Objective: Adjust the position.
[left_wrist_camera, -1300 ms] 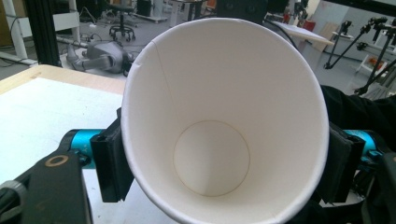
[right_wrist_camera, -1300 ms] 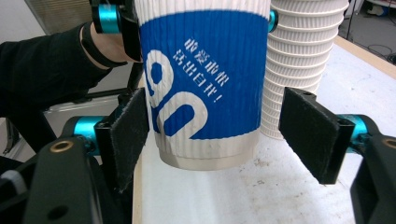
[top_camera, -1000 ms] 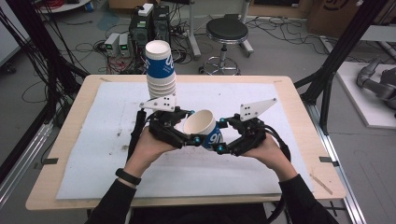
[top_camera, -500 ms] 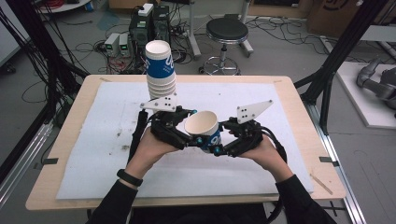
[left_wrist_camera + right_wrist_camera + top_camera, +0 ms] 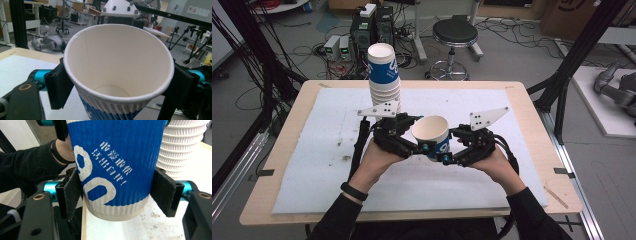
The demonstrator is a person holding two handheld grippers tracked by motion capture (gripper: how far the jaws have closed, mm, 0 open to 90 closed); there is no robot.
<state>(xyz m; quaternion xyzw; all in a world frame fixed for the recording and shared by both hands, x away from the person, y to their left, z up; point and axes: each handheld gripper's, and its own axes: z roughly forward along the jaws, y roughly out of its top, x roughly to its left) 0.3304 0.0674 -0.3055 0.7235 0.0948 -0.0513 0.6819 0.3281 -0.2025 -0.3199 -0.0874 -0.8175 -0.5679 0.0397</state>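
High view: both grippers' fingers pinch the paper cup point(image 5: 432, 136) (mouth up, axis tilted slightly) above the table point(image 5: 302, 200).

wooden table point(image 5: 287, 165), white sheet point(image 5: 322, 145) covering its top, stack of paper cups point(image 5: 385, 82) standing on the sheet

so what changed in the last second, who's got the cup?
The right tongs have just closed onto the lower body of the cup. The left tongs, which have been shifting slightly, grip it under the rim. Both hands, the cup and the cup stack stayed in place.
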